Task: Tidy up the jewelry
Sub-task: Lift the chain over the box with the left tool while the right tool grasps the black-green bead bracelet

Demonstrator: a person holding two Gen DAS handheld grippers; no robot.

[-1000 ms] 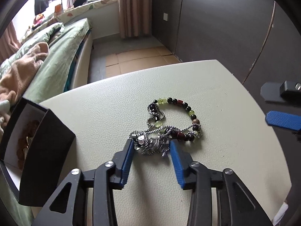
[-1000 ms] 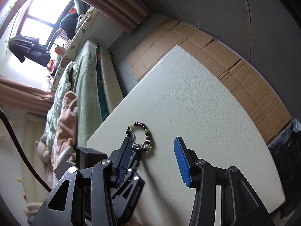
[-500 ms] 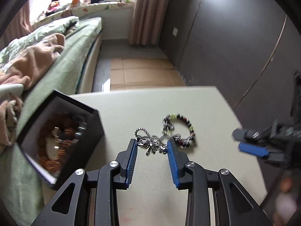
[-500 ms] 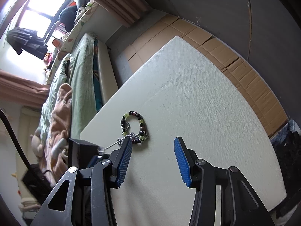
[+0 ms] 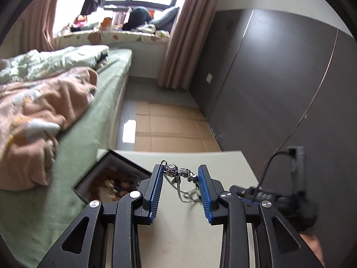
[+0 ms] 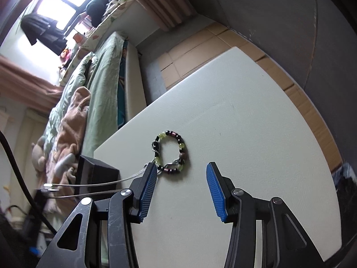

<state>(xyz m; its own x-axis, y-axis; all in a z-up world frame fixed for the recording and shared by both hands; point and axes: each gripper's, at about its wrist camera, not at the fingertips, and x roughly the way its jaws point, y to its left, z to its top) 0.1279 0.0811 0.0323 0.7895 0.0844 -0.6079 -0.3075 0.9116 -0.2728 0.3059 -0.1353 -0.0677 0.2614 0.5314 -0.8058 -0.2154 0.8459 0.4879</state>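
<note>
Silver chain point(image 5: 178, 176) clamped in left gripper point(image 5: 179, 174), off table point(image 5: 189, 234).

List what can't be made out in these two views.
- Box contents: left wrist view, motion-blurred, partly behind the left tongs.
- Where the chain ends: right wrist view, runs behind the right tongs.
- Bracelet clasp: too small.

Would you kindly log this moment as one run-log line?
left gripper: shut on silver chain, lifted | right gripper: open, idle | beaded bracelet: on table | black box: open
</note>
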